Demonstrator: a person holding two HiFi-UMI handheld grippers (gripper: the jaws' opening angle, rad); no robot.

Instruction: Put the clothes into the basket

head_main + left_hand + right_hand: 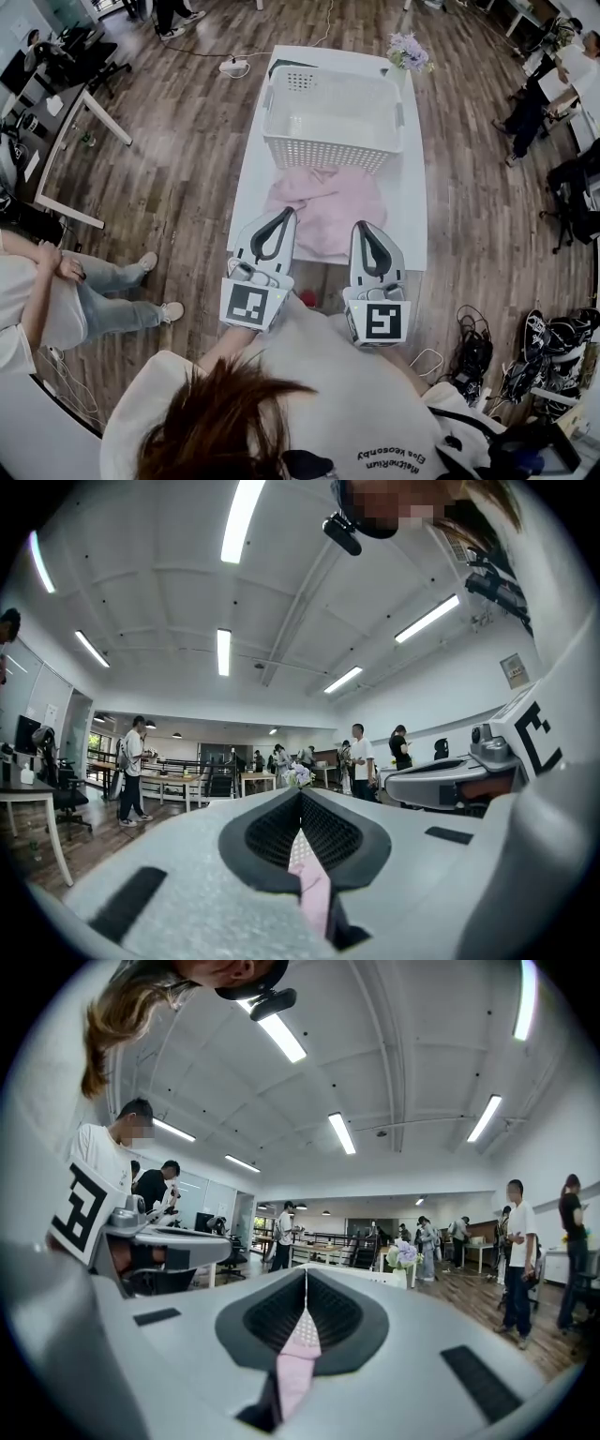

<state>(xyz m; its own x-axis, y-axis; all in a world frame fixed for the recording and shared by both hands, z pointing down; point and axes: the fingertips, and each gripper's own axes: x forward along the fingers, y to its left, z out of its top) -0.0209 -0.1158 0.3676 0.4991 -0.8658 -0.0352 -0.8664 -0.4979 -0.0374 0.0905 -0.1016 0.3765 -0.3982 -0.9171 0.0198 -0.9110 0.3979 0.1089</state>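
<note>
Clothes (328, 208) on table (415, 220), before basket (333, 117)

Near edge of pink clothes (328, 202) hidden beneath left tool (284, 217) and right tool (365, 228), grip on clothes unclear, much of worktop (249, 183) covered by basket (328, 155), person (103, 300) cut off by left edge

An open-plan office: wood-plank floor (178, 187), white-framed desks (58, 141) with black swivel chairs (80, 56), long ceiling strip lights (223, 652), and people (134, 771) standing among more tables behind.
</note>
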